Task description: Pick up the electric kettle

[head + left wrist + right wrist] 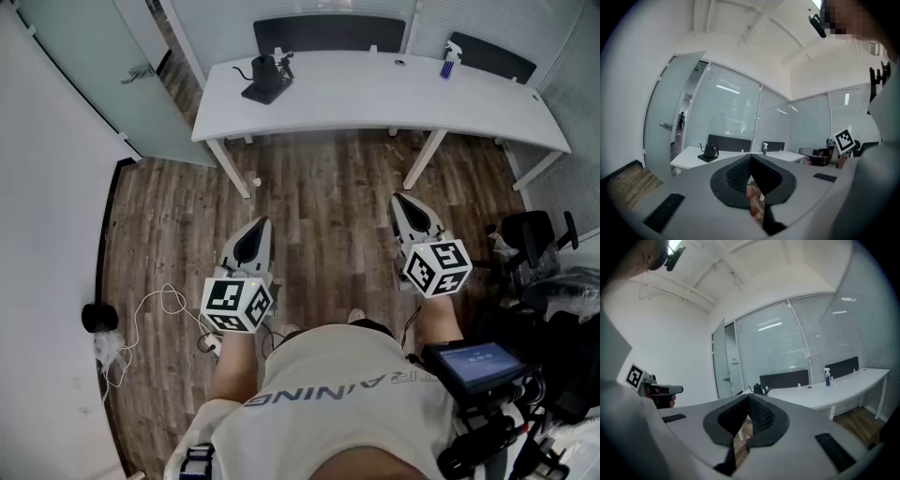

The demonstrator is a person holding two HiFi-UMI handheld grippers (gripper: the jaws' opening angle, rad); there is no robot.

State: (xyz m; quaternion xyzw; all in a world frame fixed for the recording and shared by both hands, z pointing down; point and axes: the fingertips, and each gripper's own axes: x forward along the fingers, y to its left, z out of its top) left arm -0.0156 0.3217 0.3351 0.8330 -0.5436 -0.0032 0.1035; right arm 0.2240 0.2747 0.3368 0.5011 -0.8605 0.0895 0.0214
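The black electric kettle (266,77) stands on its base at the far left of the white table (375,98). It shows small in the left gripper view (710,151) and just above the jaw tips in the right gripper view (758,389). Both grippers hover over the wood floor, well short of the table. My left gripper (260,223) is shut, its jaw tips meeting (751,157) with nothing between them. My right gripper (401,199) is also shut and empty (749,397). Both point roughly level toward the table.
A blue spray bottle (450,62) stands at the table's back right. Dark chairs (328,34) sit behind the table. A glass door (112,66) is at the left. A white cable (155,309) lies on the floor at the left; an office chair (530,234) stands at the right.
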